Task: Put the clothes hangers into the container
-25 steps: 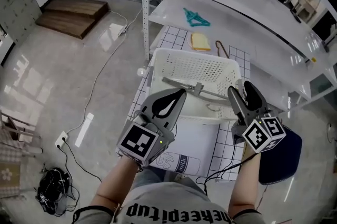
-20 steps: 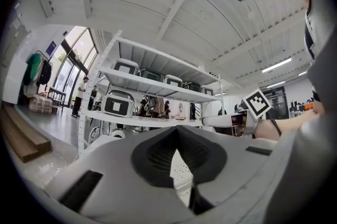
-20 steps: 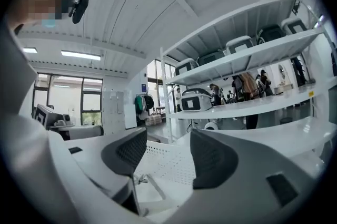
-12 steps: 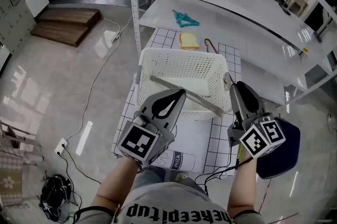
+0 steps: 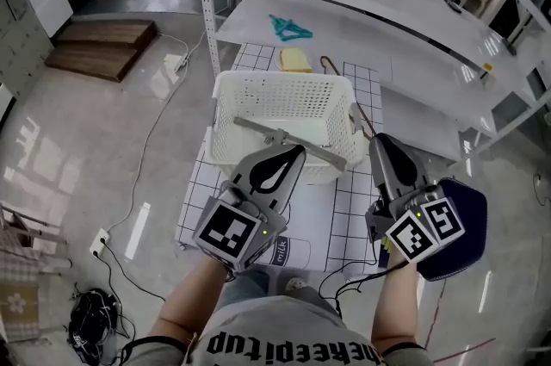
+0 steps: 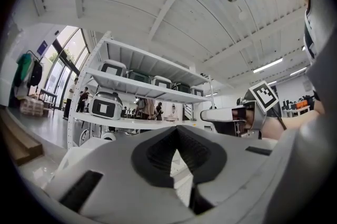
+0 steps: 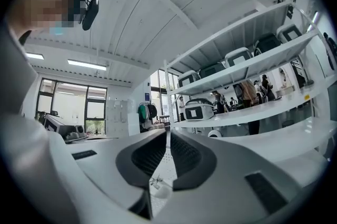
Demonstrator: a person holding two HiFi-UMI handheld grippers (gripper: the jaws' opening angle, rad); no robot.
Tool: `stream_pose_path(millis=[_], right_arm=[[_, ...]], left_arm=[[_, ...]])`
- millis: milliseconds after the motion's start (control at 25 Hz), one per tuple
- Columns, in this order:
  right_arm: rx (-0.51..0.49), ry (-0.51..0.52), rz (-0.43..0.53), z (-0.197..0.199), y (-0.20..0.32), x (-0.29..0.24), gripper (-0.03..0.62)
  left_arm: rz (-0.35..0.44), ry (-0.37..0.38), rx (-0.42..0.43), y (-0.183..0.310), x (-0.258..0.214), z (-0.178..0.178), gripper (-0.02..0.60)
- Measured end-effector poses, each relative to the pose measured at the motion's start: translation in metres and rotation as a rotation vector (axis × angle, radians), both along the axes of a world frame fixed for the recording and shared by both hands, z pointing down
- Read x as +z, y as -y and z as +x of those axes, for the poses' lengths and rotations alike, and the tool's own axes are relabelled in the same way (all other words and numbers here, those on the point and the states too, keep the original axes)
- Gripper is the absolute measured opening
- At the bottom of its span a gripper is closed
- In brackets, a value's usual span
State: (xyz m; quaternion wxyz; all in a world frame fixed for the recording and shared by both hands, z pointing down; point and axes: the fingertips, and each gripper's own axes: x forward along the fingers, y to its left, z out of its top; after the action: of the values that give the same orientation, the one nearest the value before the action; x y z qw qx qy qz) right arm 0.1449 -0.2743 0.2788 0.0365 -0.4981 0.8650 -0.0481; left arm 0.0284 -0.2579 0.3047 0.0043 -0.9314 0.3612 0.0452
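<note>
Left gripper (image 5: 297, 151) is clenched shut on nothing, its tips meeting with only the hollow behind the pads showing. The right gripper (image 5: 377, 142) has just been closing and now stands pinched together as well, with nothing between its jaws. Both hang level at the near side of the white basket (image 5: 225, 110), which stands on a checked mat (image 5: 344, 201). One grey hanger (image 5: 284, 136) already lies across the basket's near rim, its long axis running from far left to near right. Its near-right end pokes out over the rim between the two grippers, so it seems to rest on the basket more than in it. The hanger not yet dealt with is the teal one (image 5: 289, 28), on the low shelf (image 5: 387, 37) well beyond the basket's far wall. It lies almost straight ahead of the left gripper and clearly left of the right one, so the left hand looks the nearer. It lies flat, long side roughly left to right, slightly slanted, so a level reach over the basket would meet it broadside. A thin brown hooked thing (image 5: 331, 63) on the mat past the basket may be another hanger, but I cannot tell.
</note>
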Motion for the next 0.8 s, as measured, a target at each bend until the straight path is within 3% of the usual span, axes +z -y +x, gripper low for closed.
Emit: stream_pose_path(millis=[200, 440, 640, 800], right_arm=[[-0.007, 0.016, 0.007, 0.005, -0.018, -0.004, 0.008], [-0.019, 0.024, 0.009, 0.011, -0.040, -0.006, 0.002], [-0.028, 0.015, 0.011, 0.013, -0.060, -0.007, -0.003], [-0.037, 0.012, 0.014, 0.016, -0.077, -0.006, -0.006]], left_arm=[[-0.027, 0.006, 0.014, -0.016, -0.001, 0.013, 0.012], [0.013, -0.002, 0.026, -0.032, -0.007, 0.027, 0.012], [-0.032, -0.002, 0.041, -0.051, -0.007, 0.039, 0.014], [0.028, -0.005, 0.046, -0.062, -0.008, 0.047, 0.012]])
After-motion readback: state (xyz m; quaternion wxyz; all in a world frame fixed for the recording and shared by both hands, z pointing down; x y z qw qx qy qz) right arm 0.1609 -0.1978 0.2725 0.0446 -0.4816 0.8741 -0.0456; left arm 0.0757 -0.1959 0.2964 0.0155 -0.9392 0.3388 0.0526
